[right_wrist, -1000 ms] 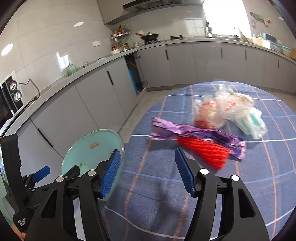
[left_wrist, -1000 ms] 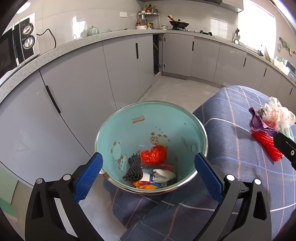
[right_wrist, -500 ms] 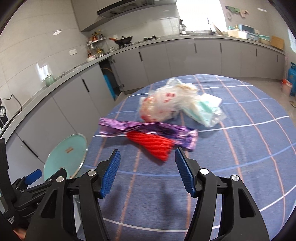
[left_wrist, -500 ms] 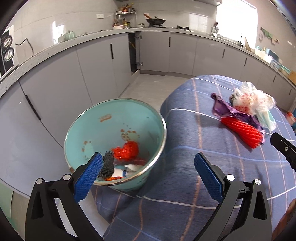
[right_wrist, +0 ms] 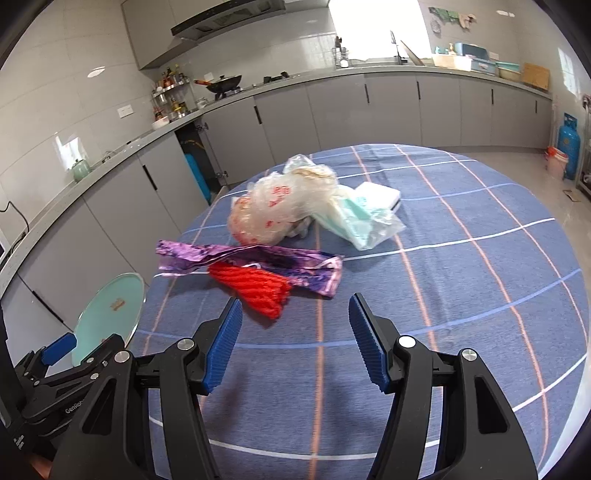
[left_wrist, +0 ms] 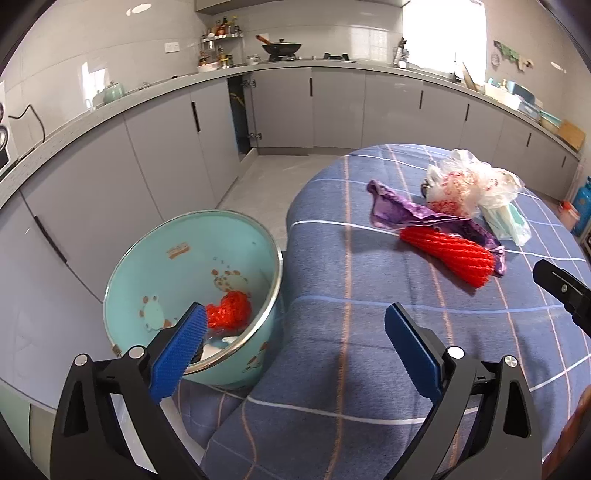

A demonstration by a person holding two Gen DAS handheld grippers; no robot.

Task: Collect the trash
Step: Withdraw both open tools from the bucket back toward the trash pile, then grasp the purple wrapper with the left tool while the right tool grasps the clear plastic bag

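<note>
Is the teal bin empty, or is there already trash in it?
Not empty. The teal bin already holds a red net and something white beneath it at the bottom; most of its inside is still bare.

Beyond the jaws, a run of flat grey handle-fronted cabinets (right_wrist: 332,110) lines the pale glossy tiled wall (right_wrist: 74,92) under a grey speckled countertop (left_wrist: 92,114). A black wok (right_wrist: 223,82) sits on the hob below a steel extractor hood (right_wrist: 221,18). Bright daylight pours through the window (left_wrist: 443,33). The floor is light grey tile (left_wrist: 266,177); a blue gas cylinder (right_wrist: 569,147) stands far right.
</note>
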